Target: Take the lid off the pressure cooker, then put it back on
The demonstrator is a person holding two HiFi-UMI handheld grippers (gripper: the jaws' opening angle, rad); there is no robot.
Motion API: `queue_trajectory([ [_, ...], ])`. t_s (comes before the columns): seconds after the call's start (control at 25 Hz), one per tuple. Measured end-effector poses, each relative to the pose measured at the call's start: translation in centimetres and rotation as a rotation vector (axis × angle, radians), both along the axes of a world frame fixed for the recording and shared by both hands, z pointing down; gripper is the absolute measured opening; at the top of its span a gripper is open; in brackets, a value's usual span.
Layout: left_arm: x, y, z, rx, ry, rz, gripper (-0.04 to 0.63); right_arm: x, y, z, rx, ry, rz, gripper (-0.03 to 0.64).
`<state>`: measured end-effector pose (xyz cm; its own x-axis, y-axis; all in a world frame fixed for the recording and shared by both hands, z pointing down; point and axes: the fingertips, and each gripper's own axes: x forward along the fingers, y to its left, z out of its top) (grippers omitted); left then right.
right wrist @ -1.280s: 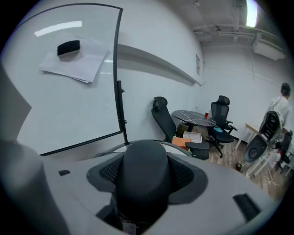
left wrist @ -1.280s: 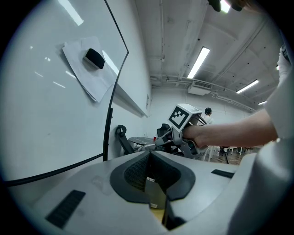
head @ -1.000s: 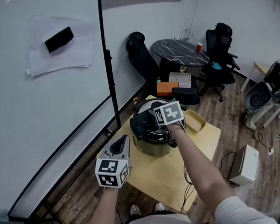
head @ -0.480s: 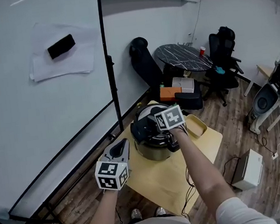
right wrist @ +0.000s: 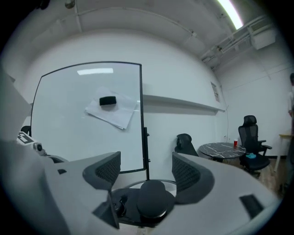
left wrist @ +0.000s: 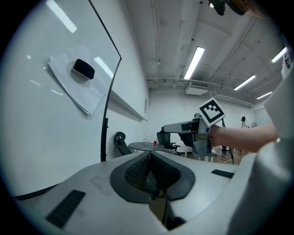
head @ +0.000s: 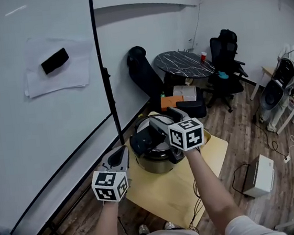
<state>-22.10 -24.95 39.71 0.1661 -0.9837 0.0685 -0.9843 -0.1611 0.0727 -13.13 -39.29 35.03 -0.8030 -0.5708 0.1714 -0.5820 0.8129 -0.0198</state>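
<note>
The steel pressure cooker (head: 155, 162) stands on a small pale wooden table (head: 171, 190), with its black lid (head: 144, 140) sitting on it. My right gripper (head: 157, 122) hovers over the lid, open. In the right gripper view, the lid's round black knob (right wrist: 153, 200) lies low between the spread jaws of the right gripper (right wrist: 146, 159), and I see no contact. The left gripper (head: 121, 152) hangs left of the cooker, apart from it. Seen in its own view, the left gripper (left wrist: 149, 154) is shut with nothing in it.
A large whiteboard (head: 37, 127) with papers and a black eraser (head: 54, 60) fills the left, with a black pole (head: 106, 87) at its edge. Behind the table are an orange box (head: 169, 103), a round marble table (head: 183, 64) and office chairs (head: 224, 53). A white box (head: 259, 172) sits on the floor at right.
My right gripper has lifted and drawn back toward me from the lid. The left gripper has drifted slightly down and left. The head view has shifted too.
</note>
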Motion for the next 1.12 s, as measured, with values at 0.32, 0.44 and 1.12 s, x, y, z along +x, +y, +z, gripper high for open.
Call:
queue_trajectory([
  [0.32,1.2,-0.3,-1.4,0.025,-0.011,0.031,0.014,5.7,4.7,-0.6,0.14,-0.067,0.014,0.235],
  [0.44,2.1,-0.1,-1.4,0.029,-0.022,0.048,0.014,7.8,6.1,0.3,0.158,-0.054,0.051,0.17],
  [1.12,3.0,-0.4,0.6,0.022,-0.003,0.068,0.014,14.1,7.8,4.1,0.104,-0.071,0.227,0.001],
])
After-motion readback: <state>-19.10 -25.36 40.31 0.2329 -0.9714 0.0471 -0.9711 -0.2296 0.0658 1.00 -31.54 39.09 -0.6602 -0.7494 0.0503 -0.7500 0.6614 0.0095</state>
